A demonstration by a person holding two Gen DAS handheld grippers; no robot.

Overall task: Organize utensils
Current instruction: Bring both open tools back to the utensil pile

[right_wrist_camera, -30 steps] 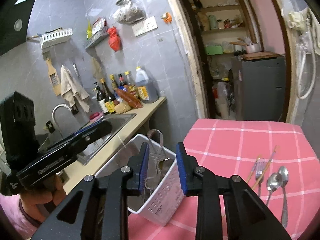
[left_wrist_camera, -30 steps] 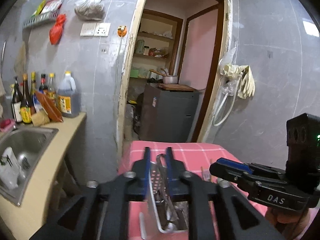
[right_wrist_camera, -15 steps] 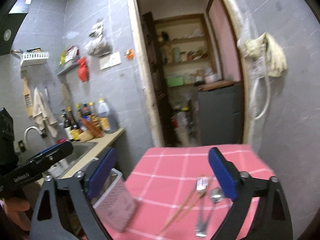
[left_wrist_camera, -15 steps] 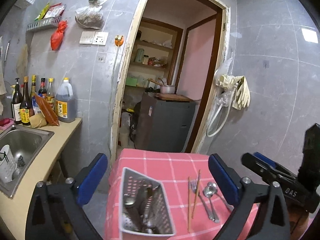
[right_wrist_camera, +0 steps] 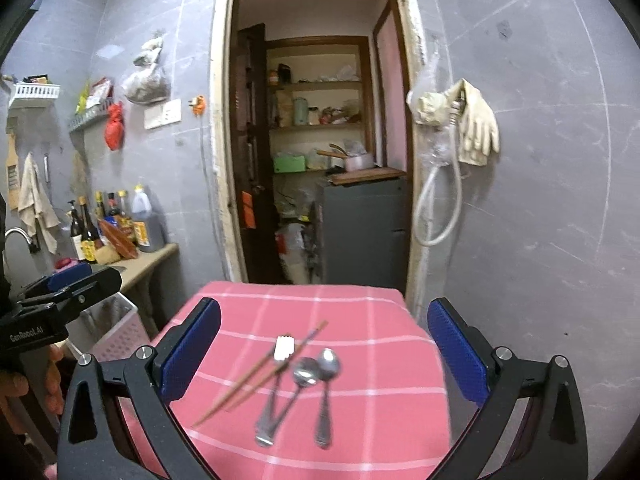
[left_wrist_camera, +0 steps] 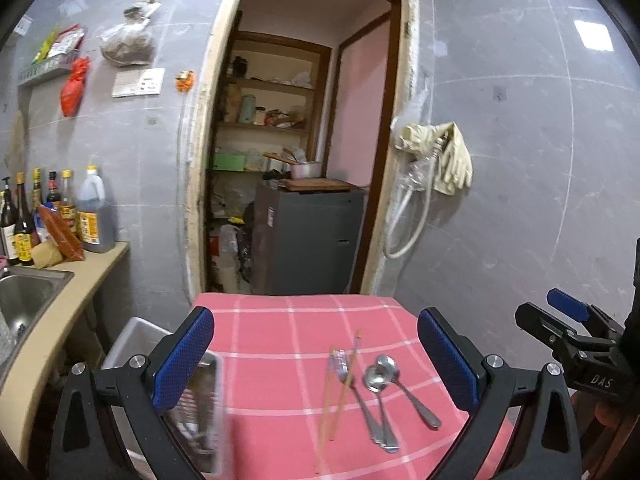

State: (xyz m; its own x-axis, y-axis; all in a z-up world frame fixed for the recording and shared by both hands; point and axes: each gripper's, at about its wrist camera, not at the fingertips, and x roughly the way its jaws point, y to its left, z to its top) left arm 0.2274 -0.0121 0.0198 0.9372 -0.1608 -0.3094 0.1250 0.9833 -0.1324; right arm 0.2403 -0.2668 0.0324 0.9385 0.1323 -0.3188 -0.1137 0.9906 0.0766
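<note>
A pair of chopsticks (left_wrist_camera: 338, 392), a fork (left_wrist_camera: 356, 392) and two spoons (left_wrist_camera: 400, 384) lie together on the pink checked tablecloth (left_wrist_camera: 280, 328). They also show in the right wrist view: chopsticks (right_wrist_camera: 260, 376), fork (right_wrist_camera: 280, 360), spoons (right_wrist_camera: 324, 376). A perforated utensil basket (left_wrist_camera: 202, 408) holding several utensils stands at the table's left edge. My left gripper (left_wrist_camera: 316, 364) is open and empty above the table. My right gripper (right_wrist_camera: 324, 356) is open and empty over the utensils, and it shows at the right of the left wrist view (left_wrist_camera: 568, 328).
A counter (left_wrist_camera: 68, 304) with a sink (left_wrist_camera: 24, 300) and several bottles (left_wrist_camera: 92, 216) runs along the left. A white bin (left_wrist_camera: 132, 344) stands between counter and table. An open doorway (left_wrist_camera: 304, 160) with a grey cabinet lies behind the table. Gloves and a hose (left_wrist_camera: 436, 160) hang on the right wall.
Both grippers opened wide and drew back from the basket. The left let go of the utensil it was shut on, which now rests in the basket. Both views now face the loose utensils.
</note>
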